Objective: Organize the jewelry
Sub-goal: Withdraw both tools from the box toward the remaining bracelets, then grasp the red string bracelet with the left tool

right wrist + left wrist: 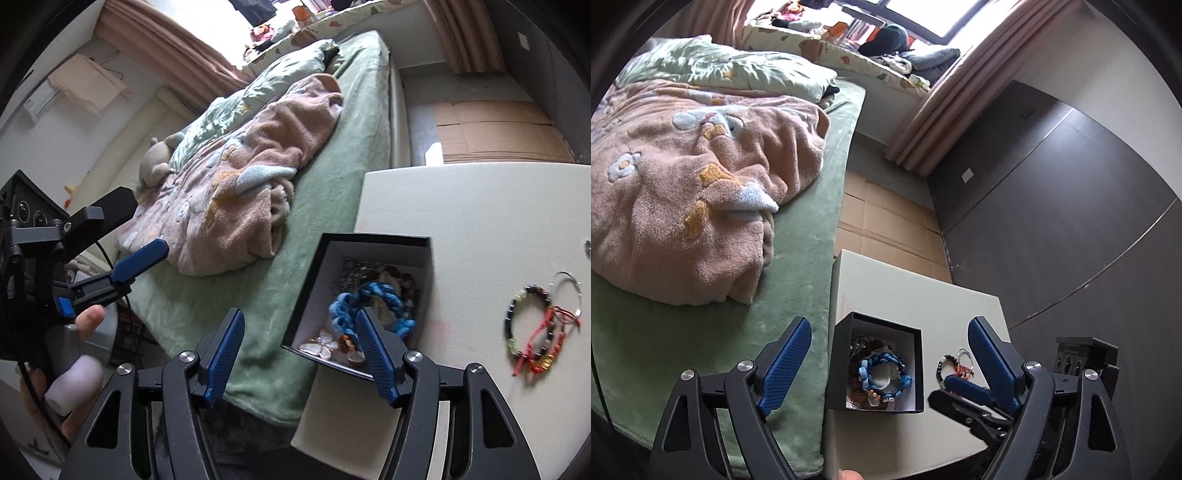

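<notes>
**A:** What is left to put away, and where is it?

**B:** A small tangle of bracelets (539, 325) lies on the pale tabletop (480, 214), off to the right of a black box (373, 240). It is a dark beaded bracelet, some red cord pieces and a thin wire ring, overlapping one another. The box is open and already holds a blue braided bracelet (373, 299), a pearly butterfly piece and other bits.

**A:** How would the loose pieces handle?

**B:** I judge them light and limp. Beads on cord sag and roll, and the cords may snag each other, so lifting one could drag the rest. The wire ring looks thin and likely slippery. The beaded band, pinched across its strand, seems the safest hold.

**A:** And the jaws?

**B:** The left gripper (890, 358) has its jaws wide and empty, hanging above the box. The right gripper (299, 354) has its jaws partly open, also holding nothing, near the box's front corner.

**A:** What is in the way?

**B:** The box wall stands between the bracelets and the space inside. In the left view the right gripper sits just beside the bracelets, so the two tools are close together. A bed (798, 258) with a pink blanket (701, 192) borders the tabletop on the left.
</notes>
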### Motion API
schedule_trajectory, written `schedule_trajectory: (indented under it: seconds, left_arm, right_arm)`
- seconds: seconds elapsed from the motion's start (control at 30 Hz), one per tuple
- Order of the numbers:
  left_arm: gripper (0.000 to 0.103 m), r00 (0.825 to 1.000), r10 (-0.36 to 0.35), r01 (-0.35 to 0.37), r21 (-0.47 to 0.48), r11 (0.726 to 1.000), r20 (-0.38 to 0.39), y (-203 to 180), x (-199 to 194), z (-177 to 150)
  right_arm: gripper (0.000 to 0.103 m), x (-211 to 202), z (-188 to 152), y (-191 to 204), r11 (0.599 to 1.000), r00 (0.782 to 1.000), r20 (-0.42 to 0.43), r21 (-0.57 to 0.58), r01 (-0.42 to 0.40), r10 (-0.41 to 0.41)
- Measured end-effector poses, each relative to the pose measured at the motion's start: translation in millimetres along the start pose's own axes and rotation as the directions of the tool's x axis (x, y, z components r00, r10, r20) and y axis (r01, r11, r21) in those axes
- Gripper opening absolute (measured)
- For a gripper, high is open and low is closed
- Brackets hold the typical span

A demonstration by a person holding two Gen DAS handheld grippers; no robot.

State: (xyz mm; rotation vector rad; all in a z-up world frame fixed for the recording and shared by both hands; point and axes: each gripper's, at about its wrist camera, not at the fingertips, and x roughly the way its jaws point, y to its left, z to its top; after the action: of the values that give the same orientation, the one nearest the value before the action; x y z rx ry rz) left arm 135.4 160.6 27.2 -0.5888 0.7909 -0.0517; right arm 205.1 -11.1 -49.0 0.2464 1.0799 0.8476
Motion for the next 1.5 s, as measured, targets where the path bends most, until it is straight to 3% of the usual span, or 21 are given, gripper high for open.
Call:
schedule_trajectory:
  seconds: [0.17,0.27,0.33,0.4,0.47,0.6,0.7,0.87,1.03,1.1,1.2,1.27,1.33,1.43,1.5]
  left_arm:
    - [0.103,0.999,-0.044,0.044,0.033,0.998,-0.010,-21.2,7.2,-8.0]
    - [0.103,0.998,-0.059,0.059,0.056,0.997,-0.006,-36.9,11.8,-17.8]
    - [0.103,0.998,-0.061,0.061,0.090,0.994,0.000,-50.6,15.8,-27.1]
    - [0.103,0.998,-0.058,0.057,0.138,0.989,0.002,-66.0,20.2,-37.2]
    - [0.103,0.999,-0.045,0.046,0.193,0.980,-0.009,-83.7,27.6,-47.7]
    - [0.103,0.997,-0.055,0.064,0.249,0.966,-0.045,-110.9,48.9,-61.9]
    - [0.103,0.996,-0.020,0.045,0.283,0.958,-0.091,-127.1,70.1,-69.8]
    - [0.103,0.987,0.046,0.016,0.372,0.928,-0.157,-145.4,100.9,-81.0]
    - [0.103,0.982,0.014,0.059,0.380,0.923,-0.186,-145.7,124.1,-95.4]
    - [0.099,0.973,0.052,0.042,0.394,0.918,-0.225,-148.9,140.5,-96.6]
    - [0.091,0.958,0.046,0.072,0.393,0.917,-0.283,-147.6,159.7,-103.1]
    - [0.074,0.947,0.067,0.069,0.403,0.913,-0.315,-147.9,173.6,-107.7]
    - [0.064,0.932,0.071,0.075,0.382,0.921,-0.354,-144.7,187.3,-110.7]
    - [0.042,0.913,0.090,0.069,0.368,0.927,-0.398,-141.5,203.6,-115.4]
    - [0.041,0.910,0.105,0.056,0.369,0.928,-0.401,-140.5,208.4,-116.7]
  right_arm:
    - [0.064,-51.9,-5.6,-21.5,0.988,0.986,0.076,0.044,0.146,-0.149]
    - [0.065,-85.6,-8.3,-38.9,0.972,0.966,0.118,0.075,0.224,-0.232]
    - [0.081,-104.0,-14.0,-52.5,0.962,0.950,0.162,0.105,0.251,-0.265]
    - [0.083,-118.5,-20.9,-69.0,0.960,0.939,0.213,0.135,0.245,-0.269]
    - [0.083,-125.7,-29.4,-90.0,0.972,0.949,0.242,0.172,0.162,-0.201]
    - [0.084,-128.1,-34.2,-116.5,0.963,0.974,0.148,0.235,0.134,-0.172]
    - [0.097,-136.5,-39.5,-125.8,0.958,0.967,0.145,0.228,0.173,-0.209]
    - [0.103,-146.0,-50.0,-146.8,0.940,0.953,0.175,0.282,0.194,-0.249]
    - [0.103,-151.3,-54.9,-163.6,0.913,0.926,0.207,0.333,0.237,-0.315]
    - [0.103,-150.3,-57.6,-170.0,0.900,0.919,0.198,0.352,0.257,-0.340]
    - [0.103,-146.5,-56.3,-183.3,0.887,0.930,0.145,0.379,0.262,-0.337]
    - [0.103,-144.4,-52.3,-191.7,0.872,0.922,0.121,0.389,0.298,-0.369]
    - [0.103,-140.7,-48.1,-201.4,0.853,0.916,0.090,0.408,0.325,-0.392]
    - [0.103,-137.8,-45.0,-212.3,0.835,0.918,0.072,0.448,0.319,-0.390]
    - [0.103,-133.5,-39.9,-215.4,0.832,0.919,0.056,0.447,0.327,-0.391]
